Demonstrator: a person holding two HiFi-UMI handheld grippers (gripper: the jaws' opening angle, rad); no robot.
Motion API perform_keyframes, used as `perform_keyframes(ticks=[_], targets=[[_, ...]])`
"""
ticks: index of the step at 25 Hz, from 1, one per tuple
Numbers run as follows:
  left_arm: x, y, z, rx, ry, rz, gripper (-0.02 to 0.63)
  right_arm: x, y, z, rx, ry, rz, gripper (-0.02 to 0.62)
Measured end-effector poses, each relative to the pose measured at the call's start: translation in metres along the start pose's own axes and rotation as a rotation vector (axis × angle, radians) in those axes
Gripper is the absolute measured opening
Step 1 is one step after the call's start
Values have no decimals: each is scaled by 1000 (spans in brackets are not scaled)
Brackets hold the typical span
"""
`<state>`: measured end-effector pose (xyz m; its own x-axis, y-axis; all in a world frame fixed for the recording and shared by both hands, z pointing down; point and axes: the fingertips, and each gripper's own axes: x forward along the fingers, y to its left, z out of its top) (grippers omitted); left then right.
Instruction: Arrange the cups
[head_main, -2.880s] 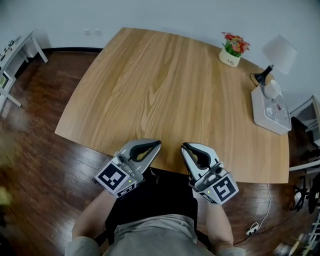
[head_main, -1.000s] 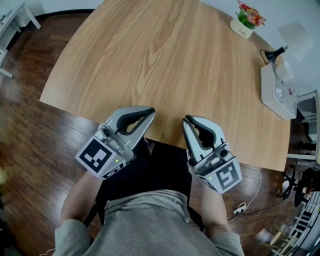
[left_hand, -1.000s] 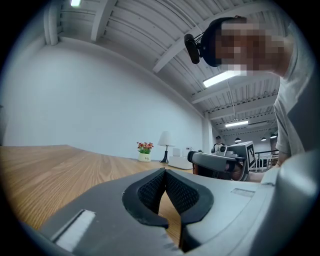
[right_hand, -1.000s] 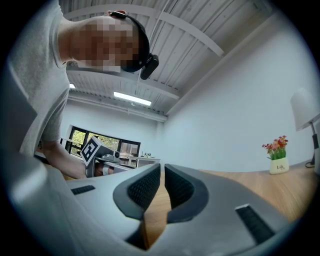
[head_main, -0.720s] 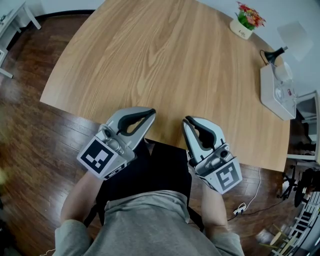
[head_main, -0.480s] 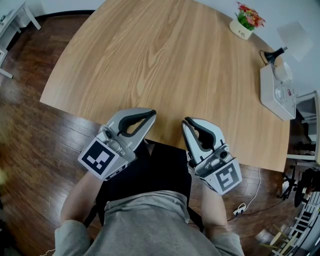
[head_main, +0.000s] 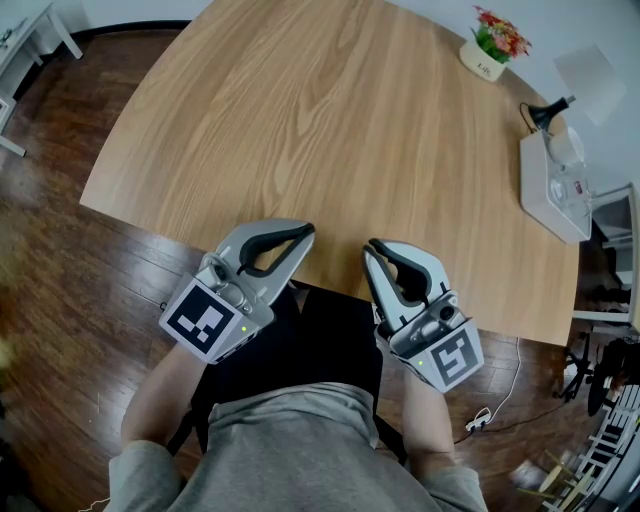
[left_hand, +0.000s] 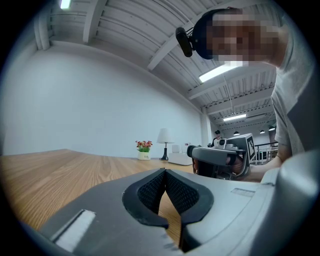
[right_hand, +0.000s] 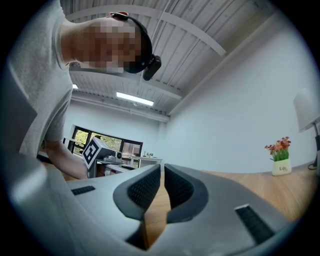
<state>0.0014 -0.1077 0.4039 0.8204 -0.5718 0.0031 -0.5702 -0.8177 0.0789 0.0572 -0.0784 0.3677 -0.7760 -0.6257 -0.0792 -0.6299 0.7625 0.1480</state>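
1. The cups show in none of the three views; the bare wooden table carries things only at its far right end.
2. The left gripper hangs level at the table's near edge, its ribbed pads brought together at the tips with nothing between them.
3. The right gripper sits beside it, apart from it, and is likewise closed and empty; only a thin slit shows between its pads.
4. A small white pot at the far right corner holds red flowers with green leaves.
5. Near it stand a lamp with a dark base and a flat white device; what the device is I cannot tell.
6. The lamp's shade is pale against the wall and hard to make out in the head view.
7. A white side table is cut off at the upper left edge.
8. A white cable lies on the dark wooden floor, at the right.
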Motion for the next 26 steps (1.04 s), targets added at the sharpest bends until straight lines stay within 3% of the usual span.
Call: perform_keyframes(ticks=[26], targets=[[1,-1,0,12,6,0,9,1,2,0,-12,6,10,23]])
